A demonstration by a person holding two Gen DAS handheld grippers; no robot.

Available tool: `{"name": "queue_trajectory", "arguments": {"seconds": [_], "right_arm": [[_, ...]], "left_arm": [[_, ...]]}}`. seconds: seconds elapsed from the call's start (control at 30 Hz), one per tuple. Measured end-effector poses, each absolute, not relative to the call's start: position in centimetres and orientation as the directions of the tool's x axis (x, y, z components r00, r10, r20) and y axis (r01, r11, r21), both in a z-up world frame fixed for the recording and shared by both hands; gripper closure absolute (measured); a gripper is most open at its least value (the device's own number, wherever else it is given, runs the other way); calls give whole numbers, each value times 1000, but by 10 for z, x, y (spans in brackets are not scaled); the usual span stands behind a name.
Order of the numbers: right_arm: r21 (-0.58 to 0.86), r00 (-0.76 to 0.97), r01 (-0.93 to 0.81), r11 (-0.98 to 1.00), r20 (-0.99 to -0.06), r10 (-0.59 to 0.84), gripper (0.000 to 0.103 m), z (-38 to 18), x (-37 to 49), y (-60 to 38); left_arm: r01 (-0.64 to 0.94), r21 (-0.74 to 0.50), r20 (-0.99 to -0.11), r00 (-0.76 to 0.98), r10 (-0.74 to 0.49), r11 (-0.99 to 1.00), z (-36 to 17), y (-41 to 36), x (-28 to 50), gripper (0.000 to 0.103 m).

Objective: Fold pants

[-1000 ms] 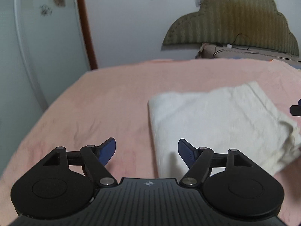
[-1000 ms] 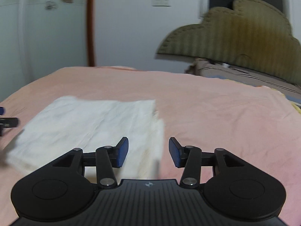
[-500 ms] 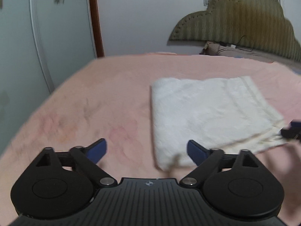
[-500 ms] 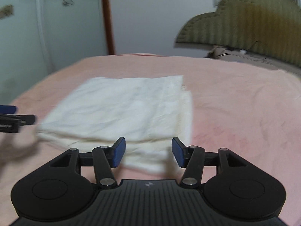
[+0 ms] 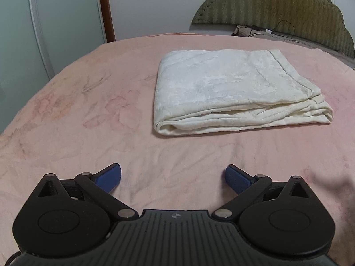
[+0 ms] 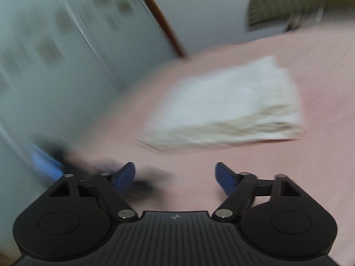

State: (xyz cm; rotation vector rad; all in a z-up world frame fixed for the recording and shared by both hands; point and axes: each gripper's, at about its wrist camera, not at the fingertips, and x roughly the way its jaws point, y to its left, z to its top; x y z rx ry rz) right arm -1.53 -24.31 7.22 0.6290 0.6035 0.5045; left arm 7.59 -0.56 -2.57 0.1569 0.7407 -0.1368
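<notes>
Both grippers backed off the pants since a second ago; left wrist: left gripper point(image 5: 173, 178) jaws opening, nothing between them, folded cream pants point(image 5: 233, 93) flat on pink bedspread point(image 5: 77, 115), well ahead; right wrist, blurred: right gripper point(image 6: 175, 176) jaws opening, empty, pants point(image 6: 228, 104) ahead.

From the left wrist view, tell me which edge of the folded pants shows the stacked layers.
The near edge of the folded pants, facing the left gripper: stacked cream layers show there. The left edge is one rounded fold; the far edge lies flat.
</notes>
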Motion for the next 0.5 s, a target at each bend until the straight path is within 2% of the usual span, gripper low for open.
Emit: {"name": "queue_trajectory", "arguments": {"seconds": [0.03,0.07,0.1,0.17,0.2,0.27,0.33,0.4,0.5], "right_arm": [[763,718,-274,585,-243,652,0,77,-16,-252],[804,731,-283,523,-172,660,0,78,-17,-258],[809,756,-277,518,-149,637,0,80,-16,-261],[695,808,-188,694,-292,512,0,80,-10,-254],[583,821,-93,807,-413,393,0,74,-5,-245],[384,807,10,923,-548,219,0,54,6,-229],[284,794,26,959,-589,153,0,32,13,-221],[251,779,54,967,-616,116,0,17,17,-222],[206,788,59,977,-611,82,0,11,19,-221]], "left_arm": [[180,97,-680,730,-67,979,-27,-6,76,0],[179,98,-676,734,-66,979,-27,-8,76,0],[177,99,-671,739,-66,979,-28,-9,75,0],[173,101,-662,747,-64,980,-29,-10,74,0],[172,101,-658,750,-64,980,-30,-10,73,0],[170,102,-654,754,-63,980,-30,-11,73,0],[171,105,-653,755,-62,980,-29,-11,74,0],[169,107,-651,756,-60,980,-29,-12,75,0],[165,114,-645,763,-54,980,-28,-14,74,0]]}}
